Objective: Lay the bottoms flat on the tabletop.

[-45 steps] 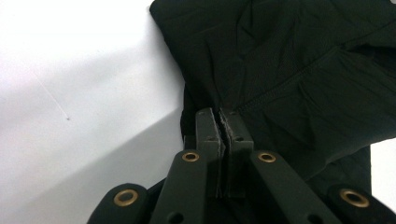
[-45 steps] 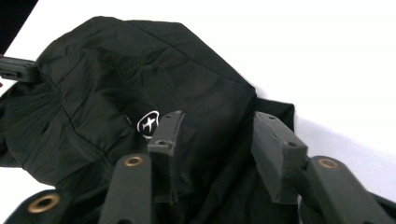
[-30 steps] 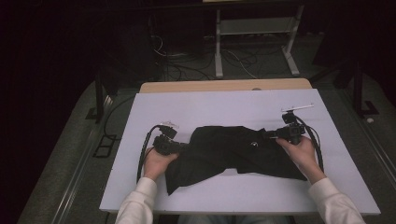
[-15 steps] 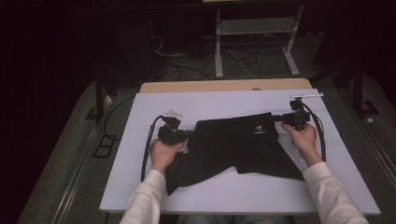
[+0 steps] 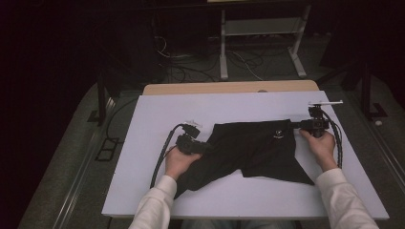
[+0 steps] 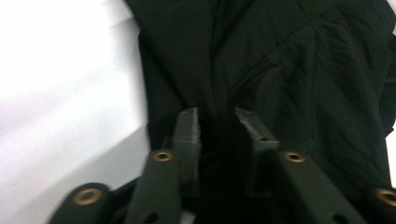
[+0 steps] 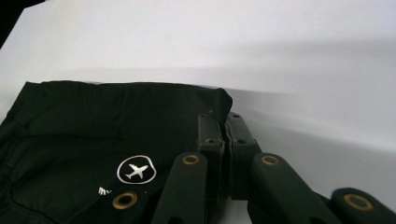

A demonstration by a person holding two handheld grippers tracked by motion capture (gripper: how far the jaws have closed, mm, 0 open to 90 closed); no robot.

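A black garment (image 5: 258, 148) with a small white plane logo (image 7: 137, 170) lies partly spread on the white table (image 5: 215, 105). My left gripper (image 5: 204, 147) rests at the garment's left end. Its jaws have just been opening and now stand apart, with dark cloth (image 6: 303, 70) lying under and between the pads (image 6: 189, 128), which do not press on it. My right gripper (image 5: 296, 125) is at the garment's far right corner (image 7: 219, 100), its jaws shut together on the cloth edge. A hand in a white sleeve holds each gripper.
A wooden board edge (image 5: 229, 87) runs behind the white table. Beyond it, a metal stand (image 5: 260, 28) and loose cables (image 5: 181, 71) are on the dark floor. The left gripper's cable (image 5: 160, 160) loops over the table's left part. Bare white surface (image 7: 280, 46) lies past the garment.
Both hands moved toward the far side and rightward, pulling the garment's top edge straighter. The left jaws went from shut on the cloth to apart. The right jaws stayed shut on the corner.
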